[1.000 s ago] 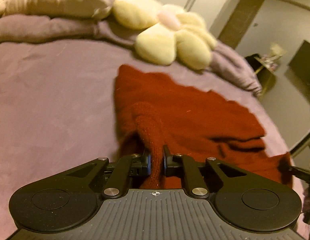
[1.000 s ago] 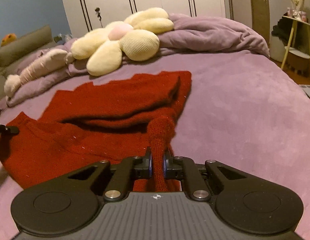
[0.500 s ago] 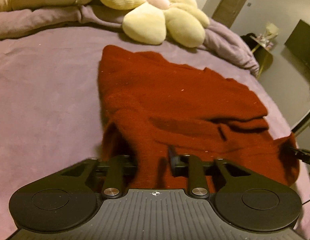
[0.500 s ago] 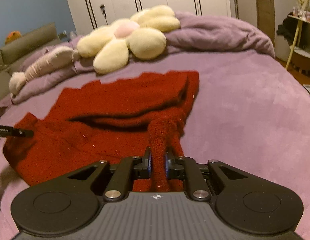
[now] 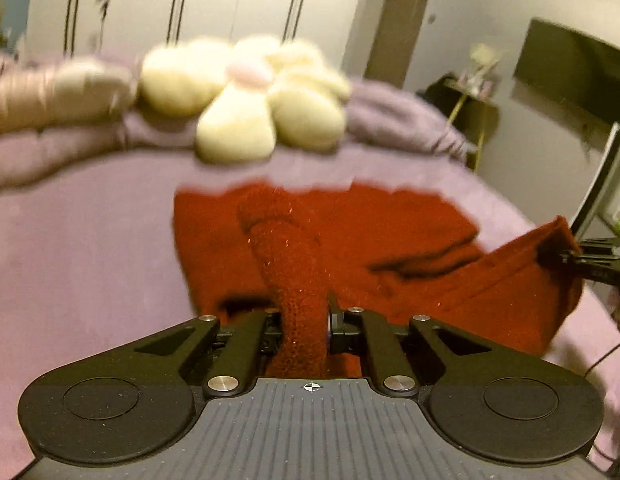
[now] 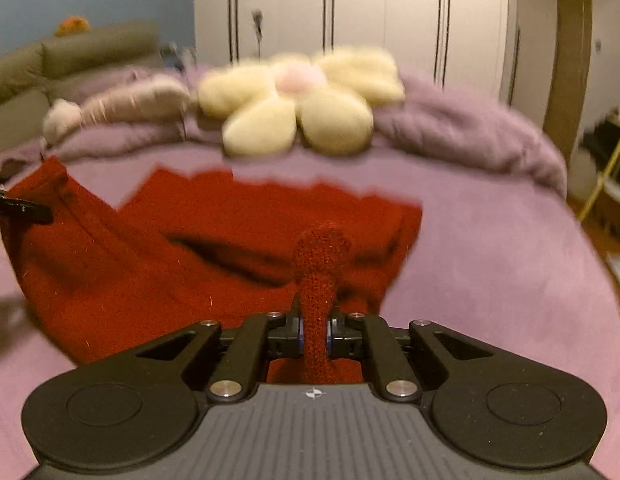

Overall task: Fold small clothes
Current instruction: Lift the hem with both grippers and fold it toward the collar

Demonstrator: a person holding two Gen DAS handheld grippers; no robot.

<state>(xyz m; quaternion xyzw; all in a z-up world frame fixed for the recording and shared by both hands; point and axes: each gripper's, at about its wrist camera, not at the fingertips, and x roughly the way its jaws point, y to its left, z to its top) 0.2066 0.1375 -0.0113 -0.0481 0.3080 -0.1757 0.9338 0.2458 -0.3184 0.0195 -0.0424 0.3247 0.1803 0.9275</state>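
Left wrist view: my left gripper (image 5: 306, 320) clamps bunched red sweater (image 5: 389, 232) edge.
Right gripper (image 6: 314, 326): pinching another bunch.
Handling: soft, limp knit; I'd hold the corners.

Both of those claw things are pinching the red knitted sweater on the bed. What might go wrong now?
The left gripper and the right gripper each pinch only a narrow bunch of the red sweater, so the knit might slip out or stretch. The near edge hangs unevenly between them, so the fold may land crooked. The flower cushion lies just beyond, and the fold could brush it.
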